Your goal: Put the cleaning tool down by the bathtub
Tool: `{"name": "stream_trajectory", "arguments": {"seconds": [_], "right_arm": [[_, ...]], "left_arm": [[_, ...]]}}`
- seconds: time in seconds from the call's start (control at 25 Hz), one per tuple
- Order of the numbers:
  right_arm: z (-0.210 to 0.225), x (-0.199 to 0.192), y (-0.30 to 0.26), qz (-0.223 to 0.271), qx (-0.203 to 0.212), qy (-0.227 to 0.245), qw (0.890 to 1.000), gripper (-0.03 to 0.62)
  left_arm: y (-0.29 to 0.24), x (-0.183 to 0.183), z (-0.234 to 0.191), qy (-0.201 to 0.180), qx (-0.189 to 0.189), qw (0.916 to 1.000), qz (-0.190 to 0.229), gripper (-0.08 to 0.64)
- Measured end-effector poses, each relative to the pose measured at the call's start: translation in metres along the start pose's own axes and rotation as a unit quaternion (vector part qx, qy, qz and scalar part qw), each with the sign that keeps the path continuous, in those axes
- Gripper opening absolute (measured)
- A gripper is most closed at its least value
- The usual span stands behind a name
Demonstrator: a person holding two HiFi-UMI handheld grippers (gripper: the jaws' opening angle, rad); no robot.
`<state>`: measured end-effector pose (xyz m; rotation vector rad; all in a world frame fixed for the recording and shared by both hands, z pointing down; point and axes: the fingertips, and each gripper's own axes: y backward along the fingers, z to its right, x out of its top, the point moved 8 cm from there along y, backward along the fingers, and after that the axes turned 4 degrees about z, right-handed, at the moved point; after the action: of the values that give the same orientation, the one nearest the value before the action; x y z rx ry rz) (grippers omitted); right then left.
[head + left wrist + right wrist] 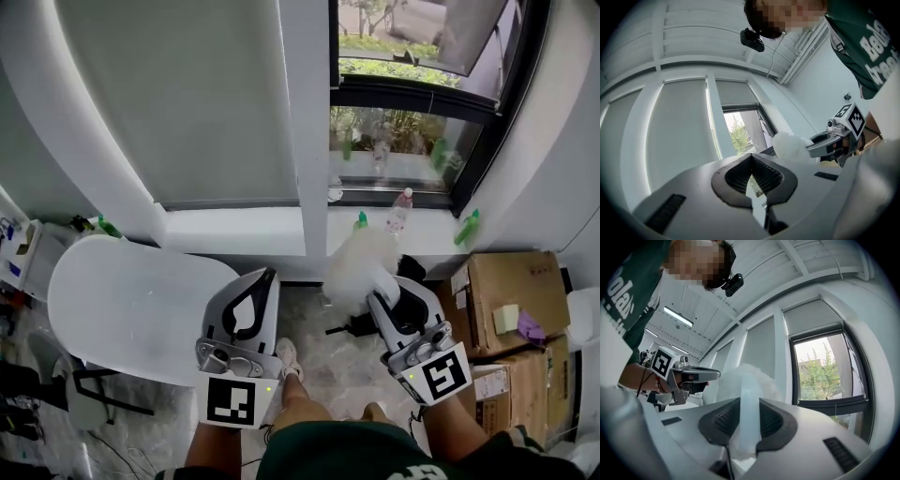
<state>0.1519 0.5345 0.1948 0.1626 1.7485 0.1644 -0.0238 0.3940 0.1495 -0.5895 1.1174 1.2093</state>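
Several cardboard boxes [511,291] beside right tool [743,401], clenched on duster [361,262]; left tool [751,159] clenched empty, near bathtub [122,300].

in the head view the handle of the cleaning tool [361,267] is buried in the right tongs [389,289], leaving only its fluffy head showing. in the right gripper view that head is a soft blur. the left tongs [265,277] cover one corner of the bathtub [122,300]. labels on the bottles [399,211] along the sill [234,230] are too small to read. the bottom edge cuts off the person's green shirt [356,455].
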Motion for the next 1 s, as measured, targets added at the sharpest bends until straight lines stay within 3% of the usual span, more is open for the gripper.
{"name": "stream_trajectory", "arguments": {"seconds": [0.28, 0.56, 1.0], "right_arm": [[0.025, -0.023, -0.133, 0.004, -0.001, 0.0, 1.0, 0.095], [0.035, -0.041, -0.247, 0.0, 0.0, -0.004, 1.0, 0.095], [0.033, -0.056, -0.325, -0.019, -0.008, 0.004, 1.0, 0.095]], "left_arm": [[-0.076, -0.05, -0.101, -0.002, 0.004, 0.9999, 0.011, 0.006], [-0.128, -0.095, -0.193, -0.01, -0.006, 0.9999, -0.004, 0.006], [-0.154, -0.143, -0.263, 0.008, -0.028, 0.9996, -0.002, 0.006]]}}
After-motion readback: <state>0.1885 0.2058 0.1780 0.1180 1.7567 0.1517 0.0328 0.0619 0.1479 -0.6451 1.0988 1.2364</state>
